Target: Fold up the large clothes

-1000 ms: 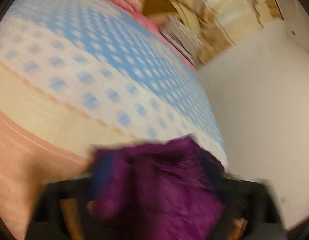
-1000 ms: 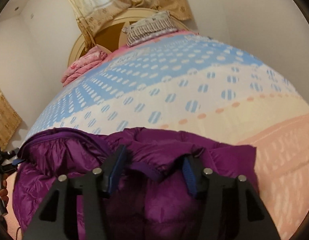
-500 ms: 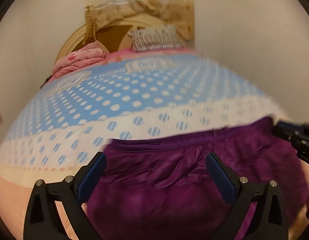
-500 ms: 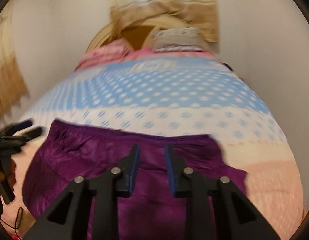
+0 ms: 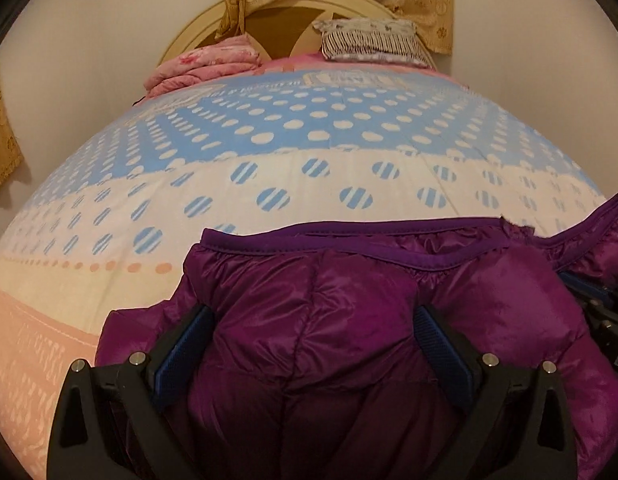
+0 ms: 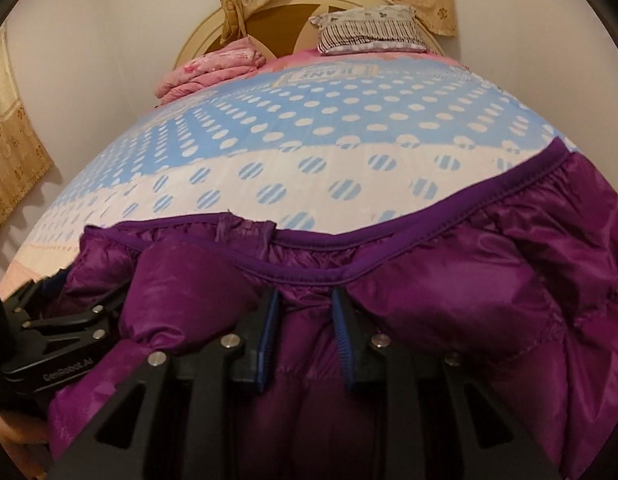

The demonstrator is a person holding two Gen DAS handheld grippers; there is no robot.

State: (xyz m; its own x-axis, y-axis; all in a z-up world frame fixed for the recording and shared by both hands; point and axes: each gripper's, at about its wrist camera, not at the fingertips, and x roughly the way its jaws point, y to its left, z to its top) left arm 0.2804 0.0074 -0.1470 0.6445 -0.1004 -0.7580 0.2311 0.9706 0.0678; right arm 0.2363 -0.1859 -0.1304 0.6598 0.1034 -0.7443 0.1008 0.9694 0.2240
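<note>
A shiny purple puffer jacket point(image 5: 349, 320) lies on the bed near its front edge; it also fills the lower half of the right wrist view point(image 6: 449, 288). My left gripper point(image 5: 313, 336) is open, its blue-padded fingers wide apart with the jacket's padding bulging between them. My right gripper point(image 6: 305, 328) has its fingers close together with a narrow fold of jacket fabric between the pads, just below the hem band. The left gripper shows at the left edge of the right wrist view point(image 6: 69, 328), and the right gripper at the right edge of the left wrist view point(image 5: 601, 304).
The bed cover point(image 5: 269, 140) is blue with white dots, then white, cream and pink bands. A folded pink blanket point(image 5: 205, 64) and a striped pillow point(image 5: 369, 40) lie by the round headboard. Curtains hang behind and at the left. White walls stand close on both sides.
Both views have steadied and moved forward and lower over the jacket. The left gripper's open fingers have pressed down around the padding. The right gripper stays narrow on the fabric.
</note>
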